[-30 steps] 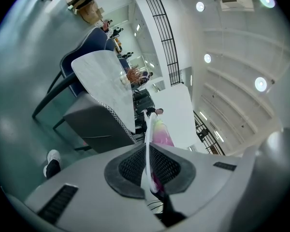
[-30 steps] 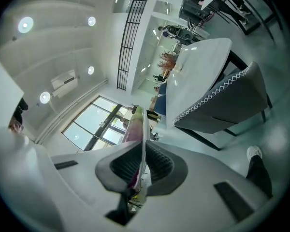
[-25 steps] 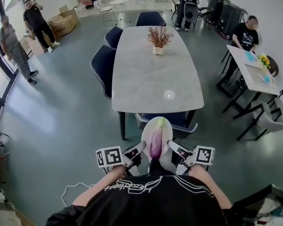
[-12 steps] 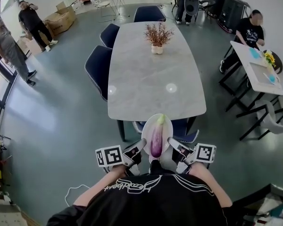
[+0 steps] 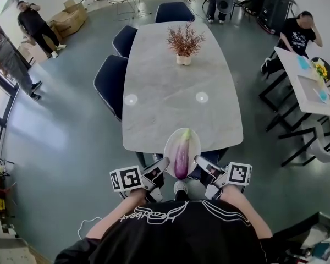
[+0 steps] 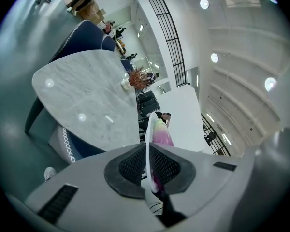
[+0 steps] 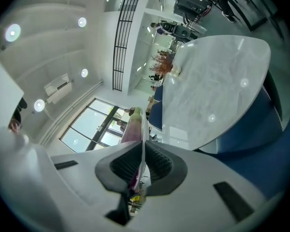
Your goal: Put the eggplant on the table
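A purple and white eggplant (image 5: 181, 155) lies lengthwise on a white plate (image 5: 169, 146), carried in the air at the near end of the long grey marble table (image 5: 170, 87). My left gripper (image 5: 164, 164) is shut on the plate's left rim and my right gripper (image 5: 198, 161) is shut on its right rim. In the left gripper view the plate (image 6: 147, 141) shows edge-on between the pads, with the eggplant (image 6: 162, 133) beyond. The right gripper view shows the same thin plate (image 7: 143, 135) clamped and the eggplant (image 7: 132, 128) behind it.
A vase of dried branches (image 5: 183, 44) stands toward the table's far end. Dark blue chairs (image 5: 110, 81) line the left side, and one sits under the near end. Two people (image 5: 22, 37) stand at the far left. A small white table (image 5: 308, 84) with a seated person is on the right.
Both grippers and the plate with the eggplant have come forward toward the table. The plate's front now reaches over the table's near edge instead of hanging over the floor and chair.
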`<state>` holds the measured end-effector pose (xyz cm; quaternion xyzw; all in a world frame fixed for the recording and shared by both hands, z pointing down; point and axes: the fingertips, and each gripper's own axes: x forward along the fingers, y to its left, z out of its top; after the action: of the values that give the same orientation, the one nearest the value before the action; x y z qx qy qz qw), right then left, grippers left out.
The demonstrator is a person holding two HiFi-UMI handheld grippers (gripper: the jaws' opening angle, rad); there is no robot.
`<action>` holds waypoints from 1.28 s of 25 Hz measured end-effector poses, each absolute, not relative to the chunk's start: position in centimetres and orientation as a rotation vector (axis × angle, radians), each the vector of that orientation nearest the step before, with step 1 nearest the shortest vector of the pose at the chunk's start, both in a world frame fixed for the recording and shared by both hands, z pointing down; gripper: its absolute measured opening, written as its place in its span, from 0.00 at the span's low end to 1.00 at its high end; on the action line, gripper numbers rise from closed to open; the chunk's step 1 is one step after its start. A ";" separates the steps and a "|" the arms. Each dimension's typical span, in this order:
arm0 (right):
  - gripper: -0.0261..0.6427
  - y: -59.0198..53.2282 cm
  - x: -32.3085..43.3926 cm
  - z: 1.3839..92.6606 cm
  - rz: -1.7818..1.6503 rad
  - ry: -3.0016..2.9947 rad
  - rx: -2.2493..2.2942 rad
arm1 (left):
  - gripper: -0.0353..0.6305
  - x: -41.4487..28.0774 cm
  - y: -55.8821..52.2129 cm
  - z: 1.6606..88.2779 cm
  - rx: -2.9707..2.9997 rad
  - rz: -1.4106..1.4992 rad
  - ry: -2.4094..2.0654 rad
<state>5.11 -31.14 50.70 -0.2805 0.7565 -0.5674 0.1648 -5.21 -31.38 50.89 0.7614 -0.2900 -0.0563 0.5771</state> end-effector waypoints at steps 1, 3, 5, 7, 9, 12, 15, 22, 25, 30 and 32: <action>0.07 -31.5 5.1 50.6 -1.614 2.160 -0.795 | 0.09 -5.2 -31.7 50.8 1.785 -0.130 -0.681; 0.07 -32.2 5.1 50.4 -1.613 2.165 -0.784 | 0.09 -5.1 -32.4 50.7 1.788 -0.129 -0.688; 0.07 -34.0 5.6 50.3 -1.613 2.172 -0.781 | 0.09 -4.6 -34.1 50.6 1.783 -0.131 -0.695; 0.07 -36.3 6.2 50.3 -1.611 2.180 -0.784 | 0.09 -4.0 -36.1 50.7 1.778 -0.132 -0.702; 0.07 -37.8 6.6 50.4 -1.607 2.184 -0.792 | 0.09 -3.7 -37.7 50.8 1.780 -0.129 -0.708; 0.07 -39.7 7.0 50.4 -1.599 2.174 -0.793 | 0.09 -3.3 -39.7 50.6 1.798 -0.125 -0.715; 0.07 -41.4 7.4 50.4 -1.594 2.172 -0.805 | 0.09 -3.0 -41.4 50.3 1.803 -0.129 -0.721; 0.07 -44.6 8.5 50.7 -1.575 2.163 -0.819 | 0.09 -1.9 -44.6 50.6 1.816 -0.121 -0.733; 0.07 -45.8 8.3 50.9 -1.582 2.148 -0.825 | 0.09 -2.0 -45.9 50.7 1.823 -0.117 -0.734; 0.07 -47.9 8.3 51.3 -1.577 2.160 -0.843 | 0.09 -2.1 -48.0 51.3 1.823 -0.118 -0.744; 0.07 -48.9 8.6 51.7 -1.577 2.166 -0.859 | 0.09 -1.7 -49.0 51.7 1.818 -0.118 -0.750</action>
<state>8.59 -48.93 51.69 -0.3013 0.7594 -0.5531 0.1633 -1.73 -49.04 51.75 0.7690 -0.3173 -0.0499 0.5527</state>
